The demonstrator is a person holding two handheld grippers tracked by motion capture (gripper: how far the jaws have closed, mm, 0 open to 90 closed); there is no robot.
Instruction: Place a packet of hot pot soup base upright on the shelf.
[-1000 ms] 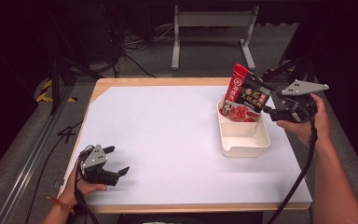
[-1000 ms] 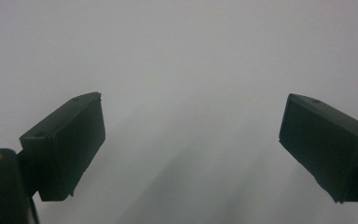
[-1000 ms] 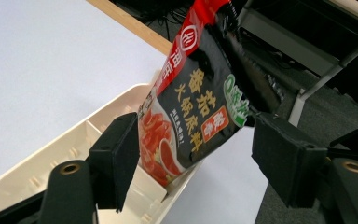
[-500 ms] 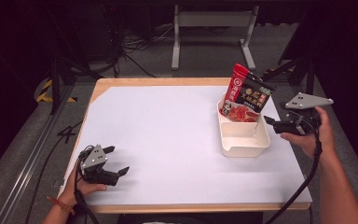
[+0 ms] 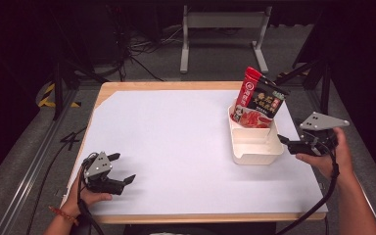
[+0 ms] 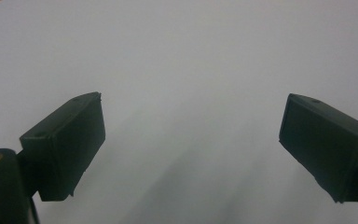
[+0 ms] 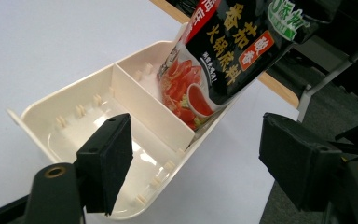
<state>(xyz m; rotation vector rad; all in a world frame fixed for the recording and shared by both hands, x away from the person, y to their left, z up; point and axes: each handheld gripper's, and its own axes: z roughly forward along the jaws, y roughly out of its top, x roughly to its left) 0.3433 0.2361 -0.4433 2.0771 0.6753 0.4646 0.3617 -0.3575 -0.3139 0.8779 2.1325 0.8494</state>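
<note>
A red and black sauce packet [image 5: 258,100] [image 7: 228,51] stands tilted in the far compartment of a cream two-part tray [image 5: 254,152] [image 7: 65,123] on the right of the white table. My right gripper [image 5: 285,142] [image 7: 205,158] hovers open at the tray's right rim, beside the near compartment. Its jaws have just been opening; the tray's side wall shows between them with no pad pressing on it. My left gripper [image 5: 122,168] [image 6: 193,140] rests open at the near left of the table, with bare white surface between its jaws.
A white sheet [image 5: 176,142] covers the wooden table [image 5: 166,85]; its right edge runs close beside the right hand. Dark floor with cables and a metal stand [image 5: 223,22] lie beyond the far edge. Yellow-black tape [image 5: 54,98] marks the floor at left.
My right gripper has drawn back from beside the packet, toward the person and lower, to the tray's near right side. The packet keeps its lean. My left gripper has not moved.
</note>
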